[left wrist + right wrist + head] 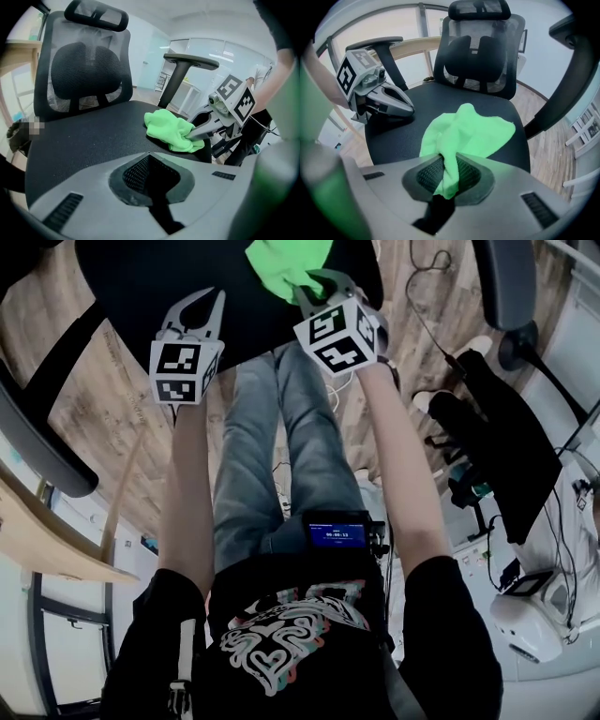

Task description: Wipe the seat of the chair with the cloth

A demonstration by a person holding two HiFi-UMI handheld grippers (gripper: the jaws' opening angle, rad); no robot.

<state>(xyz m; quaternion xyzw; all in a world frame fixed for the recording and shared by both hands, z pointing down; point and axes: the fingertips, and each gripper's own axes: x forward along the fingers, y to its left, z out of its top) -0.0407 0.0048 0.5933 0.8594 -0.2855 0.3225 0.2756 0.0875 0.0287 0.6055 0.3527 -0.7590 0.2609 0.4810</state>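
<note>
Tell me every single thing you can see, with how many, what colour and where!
chair: one, black mesh, in front of the person
armrests: two, black, either side of the seat
cloth: one, bright green, lying on the seat
desk: one, pale wood, beside the chair
floor: wood-look, under the chair
screen: one, small, blue-lit, at the person's waist
marker cubes: two, black-and-white, one on each claw
left claw: one, grey, shut and empty, over the seat
right claw: one, grey, shut on the cloth's edge
jeans: blue, on the person's legs
</note>
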